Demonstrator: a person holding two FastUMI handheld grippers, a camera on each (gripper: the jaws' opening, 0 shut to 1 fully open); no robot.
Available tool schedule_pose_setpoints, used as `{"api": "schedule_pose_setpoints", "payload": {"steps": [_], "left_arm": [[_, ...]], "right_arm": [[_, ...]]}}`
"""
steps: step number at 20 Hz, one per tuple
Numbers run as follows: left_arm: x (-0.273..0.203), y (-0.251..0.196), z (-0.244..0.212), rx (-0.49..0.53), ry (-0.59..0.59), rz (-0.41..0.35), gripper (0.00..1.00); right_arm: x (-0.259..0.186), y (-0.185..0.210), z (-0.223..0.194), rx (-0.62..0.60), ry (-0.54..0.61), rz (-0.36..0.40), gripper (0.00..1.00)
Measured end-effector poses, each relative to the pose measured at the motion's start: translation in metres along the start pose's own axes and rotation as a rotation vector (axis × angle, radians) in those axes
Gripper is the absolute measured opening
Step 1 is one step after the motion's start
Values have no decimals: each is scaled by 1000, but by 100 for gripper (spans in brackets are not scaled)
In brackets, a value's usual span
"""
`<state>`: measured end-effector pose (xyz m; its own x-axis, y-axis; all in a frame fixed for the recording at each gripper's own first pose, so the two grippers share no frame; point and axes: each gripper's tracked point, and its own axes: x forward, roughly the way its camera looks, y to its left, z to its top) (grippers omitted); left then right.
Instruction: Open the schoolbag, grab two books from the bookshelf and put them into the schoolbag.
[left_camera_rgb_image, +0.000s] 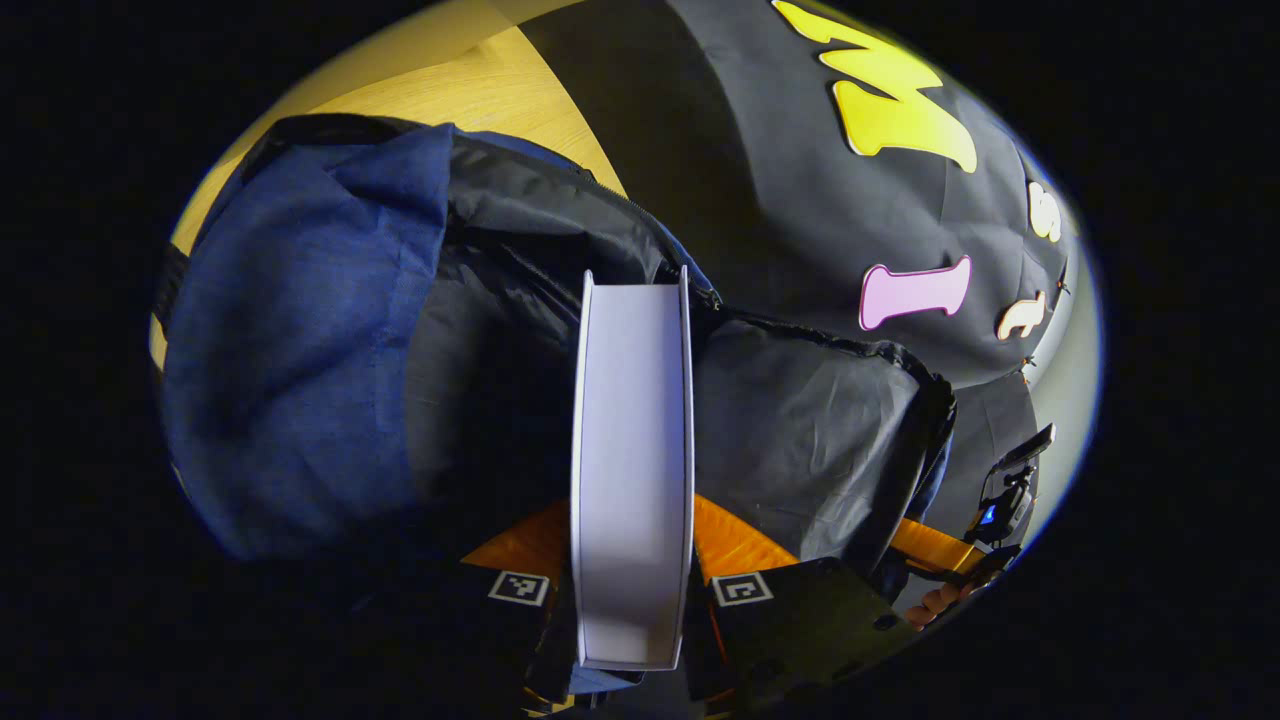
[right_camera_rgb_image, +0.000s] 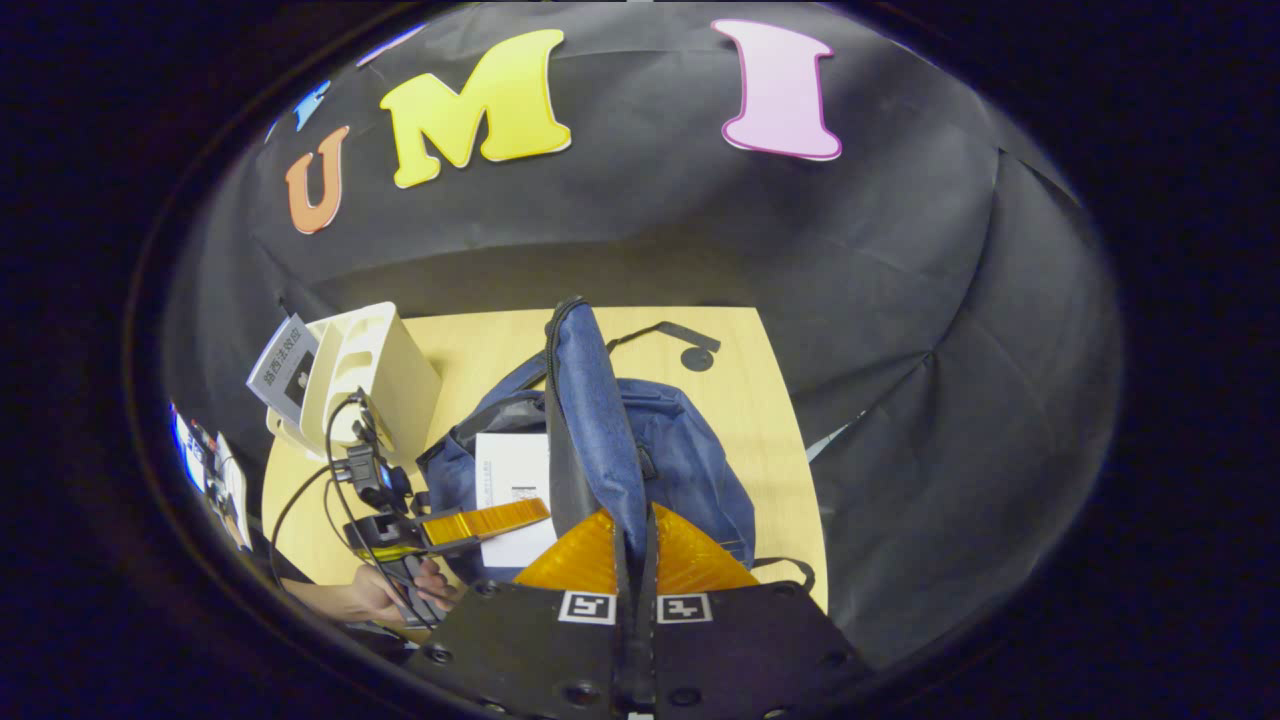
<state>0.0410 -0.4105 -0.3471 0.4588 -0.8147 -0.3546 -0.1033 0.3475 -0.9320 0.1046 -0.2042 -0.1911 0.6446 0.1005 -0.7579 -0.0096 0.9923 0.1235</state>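
The schoolbag (right_camera_rgb_image: 660, 450), of dark blue cloth with a black, creased lining, lies on the pale wooden table (right_camera_rgb_image: 770, 420) with its mouth open. In the right gripper view the right gripper (right_camera_rgb_image: 633, 560) is pressed together on a blue fold of the bag's flap, which stands up narrow and upright between its two fingers; a black strap (right_camera_rgb_image: 665, 335) with a round end lies on the table beyond the bag. In the left gripper view the left gripper (left_camera_rgb_image: 632, 590) pinches a book (left_camera_rgb_image: 632, 460) by both covers, page edge toward the camera, a plain white block between thin covers, its far end reaching into the dark opening of the bag. In the right gripper view the same book appears as a white rectangle lying in the bag's mouth, with the left gripper and the hand (right_camera_rgb_image: 385, 590) holding it alongside. A cream bookshelf (right_camera_rgb_image: 375, 375) stands near the table's far left corner, with another book (right_camera_rgb_image: 283, 368) leaning just beside it.
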Motion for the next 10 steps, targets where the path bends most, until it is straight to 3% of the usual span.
{"api": "schedule_pose_setpoints", "payload": {"steps": [1, 2, 3, 6, 8, 9, 10], "left_arm": [[3, 5, -2, 2, 7, 25, 47], [4, 8, -1, -5, 15, 36, 42], [5, 11, -1, -16, 28, 44, 56], [6, 30, -5, -51, 86, 160, 68], [1, 32, -4, -64, 105, 228, 92], [-3, 35, -5, -45, 121, 275, 85], [-9, 38, -6, -8, 140, 312, 87]], "right_arm": [[1, 1, 0, -2, 2, 0, 0], [0, 2, -1, -4, 5, 2, 0], [2, 3, -1, -3, 7, 3, 0], [4, 5, -2, 0, 10, 2, 0], [7, 7, -3, -1, 15, 6, 0], [7, 8, -3, -6, 15, 5, 0], [7, 8, -2, -10, 14, 3, 0]]}}
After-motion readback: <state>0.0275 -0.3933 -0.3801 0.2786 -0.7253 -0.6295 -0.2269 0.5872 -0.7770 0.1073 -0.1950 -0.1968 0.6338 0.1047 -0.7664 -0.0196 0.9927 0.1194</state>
